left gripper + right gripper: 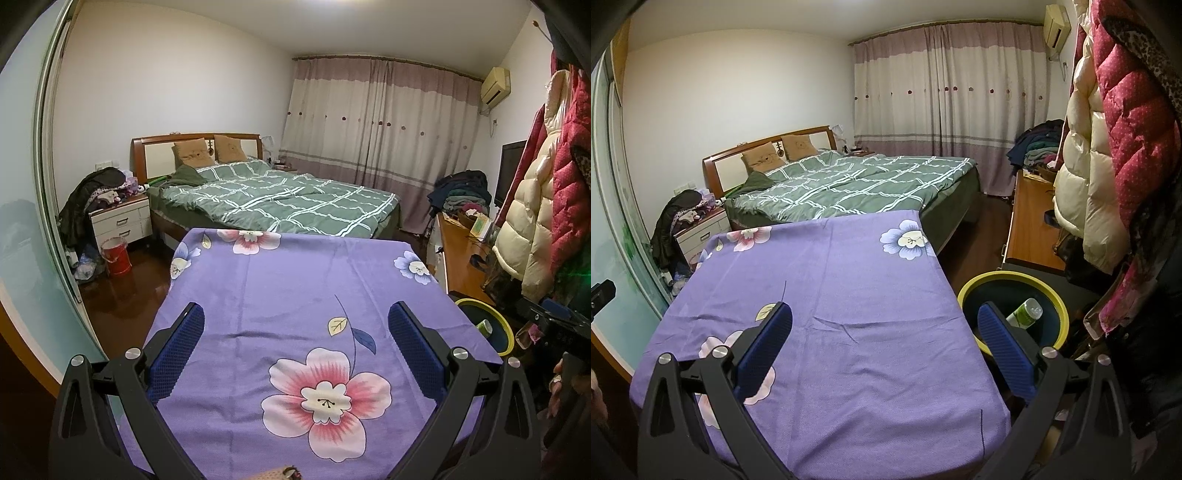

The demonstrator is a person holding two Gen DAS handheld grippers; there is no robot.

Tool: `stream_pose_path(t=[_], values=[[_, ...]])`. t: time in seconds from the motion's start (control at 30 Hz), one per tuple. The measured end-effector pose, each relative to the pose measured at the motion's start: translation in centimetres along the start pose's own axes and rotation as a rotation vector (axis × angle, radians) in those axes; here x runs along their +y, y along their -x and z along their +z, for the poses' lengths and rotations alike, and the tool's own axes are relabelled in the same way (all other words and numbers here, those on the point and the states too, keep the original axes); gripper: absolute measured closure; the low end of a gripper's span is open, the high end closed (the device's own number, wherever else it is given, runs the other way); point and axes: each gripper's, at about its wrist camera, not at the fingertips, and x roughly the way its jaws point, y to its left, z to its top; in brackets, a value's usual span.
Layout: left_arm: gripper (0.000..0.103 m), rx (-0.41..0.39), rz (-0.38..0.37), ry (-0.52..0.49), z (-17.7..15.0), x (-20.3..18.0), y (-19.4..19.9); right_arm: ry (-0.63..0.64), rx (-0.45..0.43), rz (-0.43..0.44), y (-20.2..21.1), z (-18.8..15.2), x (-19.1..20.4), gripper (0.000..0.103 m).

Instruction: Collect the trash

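Both my tongs, the left gripper [295, 347] and the right gripper [884, 349], are wide and hold nothing. Under them the purple flowered cloth [831, 295] looks bare. The green plastic bottle [1025, 313] already sits in the yellow-rimmed round bin [975, 286], just past my right tongs. I think I hunt for more trash next.

Table [820, 424] under purple flowered cloth [831, 280], draped edge to edge, creased near the middle, otherwise bare.
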Motion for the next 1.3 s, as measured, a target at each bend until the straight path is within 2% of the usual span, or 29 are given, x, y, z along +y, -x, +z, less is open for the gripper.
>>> stream_pose_path(t=[0.63, 1.3], values=[[0.005, 0.041, -0.013, -0.005, -0.2, -0.1, -1.3, -0.01, 0.005, 0.003, -0.4, -0.3, -0.4, 0.007], [0.005, 0.041, -0.007, -0.007, -0.3, 0.0, -1.4, -0.006, 0.009, 0.001, -0.5, -0.3, -0.3, 0.007]])
